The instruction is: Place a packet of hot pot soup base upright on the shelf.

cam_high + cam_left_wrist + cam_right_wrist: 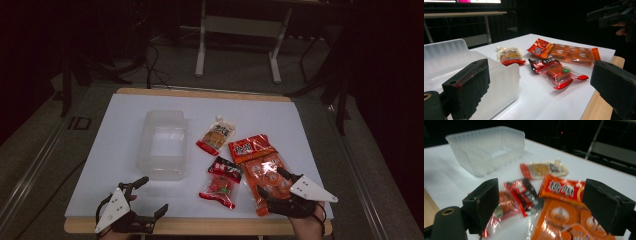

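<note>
A white sheet (125, 150) is seen covering the table top, with the wooden edge exposed at the near side.

The left gripper (150, 197) is held at the near left corner of the sheet, at about 7 o'clock from the sheet's middle. Its jaws are seen spread wide, with nothing between them. In the left gripper view the clear plastic tub (499, 82) is seen just beyond the left-hand jaw, apart from it.

The right gripper (272, 182) is held at about 5 o'clock, over the near end of the orange snack pack (260, 170). Its jaws are spread wide and straddle the pack's near end; no pad can be seen pressing on it. Whether the lower jaw tips touch the wrapper cannot be told.

The orange snack pack lies flat, its red header pointed toward 12 o'clock. The red-and-black packet (220, 182) lies just beside it at 9 o'clock, flat on the sheet; whether the two wrappers touch cannot be told. The small spouted pouch (216, 135) lies at about 11 o'clock from the orange pack, spout pointing away from the person. The clear plastic tub (162, 145) stands upright at 9 o'clock from the pouch, well apart from the orange pack.
</note>
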Motion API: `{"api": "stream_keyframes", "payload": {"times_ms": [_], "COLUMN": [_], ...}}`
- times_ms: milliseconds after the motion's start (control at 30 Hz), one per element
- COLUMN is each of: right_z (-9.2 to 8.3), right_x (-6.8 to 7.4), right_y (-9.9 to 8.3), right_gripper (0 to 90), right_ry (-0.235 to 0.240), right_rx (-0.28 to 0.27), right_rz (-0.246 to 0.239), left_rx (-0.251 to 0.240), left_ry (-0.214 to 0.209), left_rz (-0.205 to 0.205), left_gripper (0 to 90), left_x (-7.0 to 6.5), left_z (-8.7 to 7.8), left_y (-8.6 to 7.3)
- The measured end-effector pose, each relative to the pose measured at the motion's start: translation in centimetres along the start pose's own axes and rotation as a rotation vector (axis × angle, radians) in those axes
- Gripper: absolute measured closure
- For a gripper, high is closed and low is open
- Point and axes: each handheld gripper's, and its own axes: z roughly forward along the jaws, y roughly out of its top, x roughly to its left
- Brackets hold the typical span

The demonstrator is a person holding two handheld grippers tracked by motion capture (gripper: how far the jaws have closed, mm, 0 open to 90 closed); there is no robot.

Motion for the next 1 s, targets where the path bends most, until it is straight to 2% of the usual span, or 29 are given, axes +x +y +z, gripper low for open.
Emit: {"api": "stream_keyframes", "payload": {"times_ms": [267,333,400,467,533,600,667,900,1000], "right_z": [-0.1,-0.1,0.0,0.1,0.4,0.6,0.9,2.4,3.1], "right_x": [-0.6,-1.0,-1.5,-1.8,-2.0,-2.5,-2.9,-4.8,-5.6], "right_y": [2.7,3.3,3.9,4.5,5.2,5.7,6.1,6.9,7.0], "right_gripper": [13.1,12.9,11.4,10.3,10.3,10.3,10.3,10.3,9.6], "right_ry": [0.009,0.010,0.035,0.038,0.012,0.022,0.010,0.021,0.011], "right_rx": [-0.048,-0.048,-0.064,-0.073,-0.066,-0.071,-0.061,-0.037,-0.025], "right_rz": [-0.045,-0.020,0.016,0.010,-0.006,-0.002,-0.014,0.012,0.020], "left_rx": [-0.001,-0.001,-0.001,0.002,0.002,0.001,-0.002,0.002,0.003], "left_ry": [0.000,-0.002,-0.001,-0.002,-0.003,-0.003,-0.004,-0.005,-0.006], "left_rz": [-0.003,-0.003,-0.004,-0.006,-0.011,-0.013,-0.017,-0.014,-0.017], "left_gripper": [3.0,3.0,3.0,3.0,3.0,3.0,3.0,3.0,3.0], "left_x": [0.1,0.1,0.1,0.1,0.2,0.2,0.2,0.1,0.2], "left_z": [-0.1,-0.1,-0.1,-0.1,-0.1,-0.1,-0.1,0.0,0.0], "left_y": [0.0,0.0,0.0,0.0,0.0,0.0,0.0,-0.1,-0.1]}}
